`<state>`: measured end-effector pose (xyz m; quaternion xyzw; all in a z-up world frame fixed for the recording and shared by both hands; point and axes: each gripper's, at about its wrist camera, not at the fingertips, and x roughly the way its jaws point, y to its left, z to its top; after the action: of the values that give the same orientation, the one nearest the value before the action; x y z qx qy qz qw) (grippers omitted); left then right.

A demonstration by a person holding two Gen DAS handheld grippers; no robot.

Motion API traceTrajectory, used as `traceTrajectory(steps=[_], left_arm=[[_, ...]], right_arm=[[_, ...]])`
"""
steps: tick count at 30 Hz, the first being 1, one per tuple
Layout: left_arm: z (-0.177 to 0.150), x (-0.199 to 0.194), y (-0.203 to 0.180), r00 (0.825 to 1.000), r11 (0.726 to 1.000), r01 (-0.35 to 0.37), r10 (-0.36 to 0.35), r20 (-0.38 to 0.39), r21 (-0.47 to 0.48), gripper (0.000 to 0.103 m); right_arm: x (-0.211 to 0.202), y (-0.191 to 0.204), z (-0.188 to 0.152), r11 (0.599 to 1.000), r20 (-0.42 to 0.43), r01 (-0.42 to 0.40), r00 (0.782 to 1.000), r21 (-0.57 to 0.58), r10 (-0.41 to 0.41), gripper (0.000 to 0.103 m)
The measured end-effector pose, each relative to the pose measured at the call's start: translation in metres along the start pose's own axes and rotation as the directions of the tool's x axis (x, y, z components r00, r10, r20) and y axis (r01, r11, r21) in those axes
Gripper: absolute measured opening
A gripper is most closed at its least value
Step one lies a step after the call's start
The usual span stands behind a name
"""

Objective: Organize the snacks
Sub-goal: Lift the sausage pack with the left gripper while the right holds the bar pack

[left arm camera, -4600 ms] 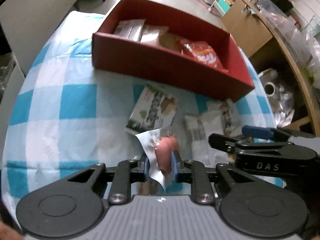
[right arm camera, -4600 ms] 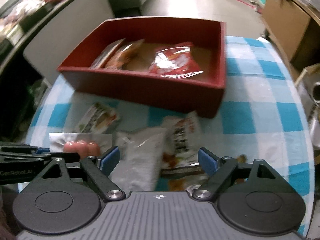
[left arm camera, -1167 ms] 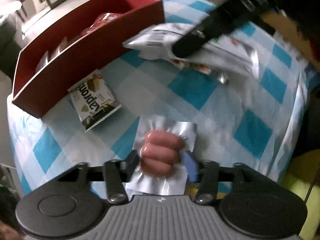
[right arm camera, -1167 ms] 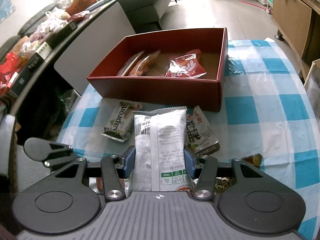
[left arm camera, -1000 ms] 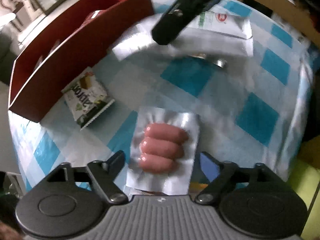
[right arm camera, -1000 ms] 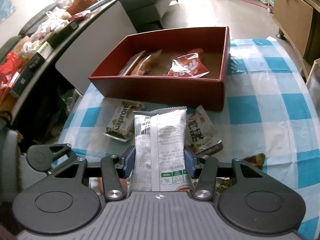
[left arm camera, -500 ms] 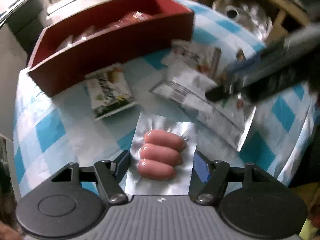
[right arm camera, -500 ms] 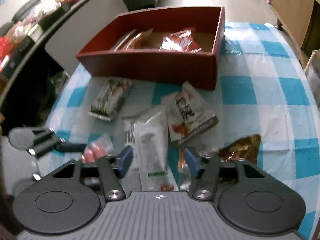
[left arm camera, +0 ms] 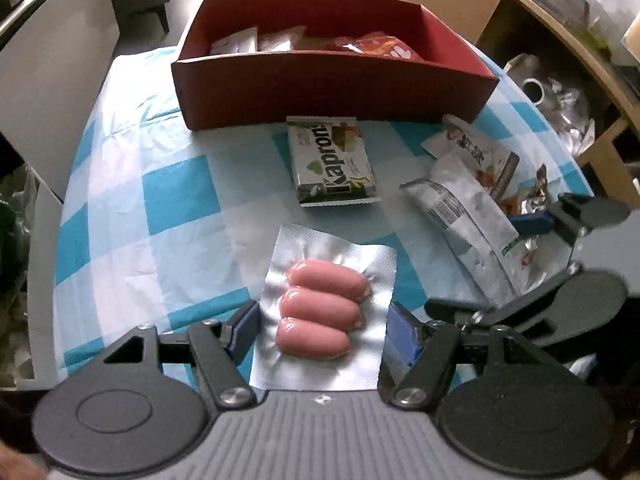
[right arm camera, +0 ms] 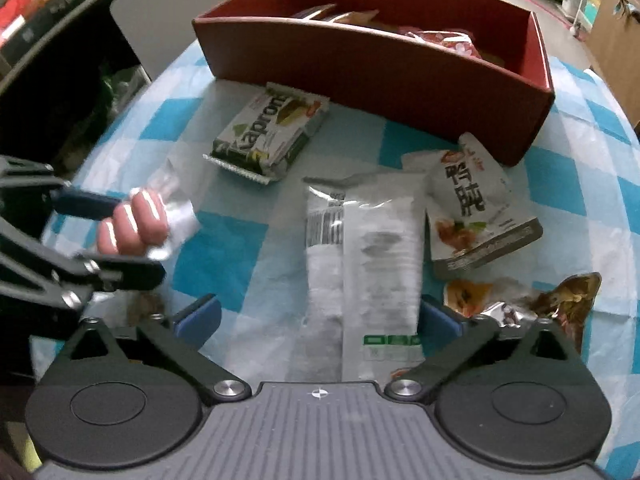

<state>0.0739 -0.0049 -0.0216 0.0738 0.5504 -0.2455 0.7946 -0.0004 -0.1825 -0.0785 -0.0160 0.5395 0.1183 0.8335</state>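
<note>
A vacuum pack of three pink sausages (left arm camera: pixel 324 308) lies flat on the blue-checked cloth between the open jaws of my left gripper (left arm camera: pixel 324 330); it also shows in the right wrist view (right arm camera: pixel 140 224). A long white snack pouch (right arm camera: pixel 364 264) lies on the cloth between the open jaws of my right gripper (right arm camera: pixel 318 320), and also shows in the left wrist view (left arm camera: pixel 468 224). The red box (left arm camera: pixel 332 80) stands at the far side and holds several snack packs, among them a red bag (left arm camera: pixel 380 46).
A green-and-white Kaproni wafer pack (left arm camera: pixel 332 160) lies just before the box. A grey-white pouch with Chinese print (right arm camera: pixel 472 208) and crumpled foil wrappers (right arm camera: pixel 532 300) lie to the right. The table edge drops off to the left beside dark shelving (right arm camera: pixel 48 40).
Both grippers let go: the left jaws opened around the sausage pack about a second ago, and the right jaws opened, leaving the white pouch on the cloth. Both cameras swung to face the box.
</note>
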Motion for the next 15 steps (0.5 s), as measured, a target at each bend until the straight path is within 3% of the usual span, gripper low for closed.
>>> traceTrajectory(steps=[5, 7, 10, 15], left_arm=[[0.0, 0.003, 0.0, 1.0, 1.0, -0.005, 0.005, -0.008, 0.012, 0.062], [-0.002, 0.008, -0.002, 0.999, 0.999, -0.026, 0.027, -0.028, 0.028, 0.062], [-0.003, 0.013, -0.004, 0.998, 0.999, -0.032, 0.033, -0.049, 0.037, 0.062], [0.0, 0.006, -0.007, 1.0, 0.999, -0.025, 0.025, -0.008, 0.03, 0.062]], right_arm=[[0.0, 0.005, 0.0, 0.999, -0.009, 0.038, 0.999, -0.03, -0.039, 0.102], [-0.004, 0.006, 0.002, 0.996, -0.011, 0.081, 0.997, -0.029, -0.081, 0.084], [-0.014, -0.003, 0.004, 0.997, -0.011, 0.071, 0.997, 0.021, -0.07, 0.059], [-0.02, -0.007, 0.005, 0.997, -0.004, 0.058, 0.998, 0.048, -0.058, 0.056]])
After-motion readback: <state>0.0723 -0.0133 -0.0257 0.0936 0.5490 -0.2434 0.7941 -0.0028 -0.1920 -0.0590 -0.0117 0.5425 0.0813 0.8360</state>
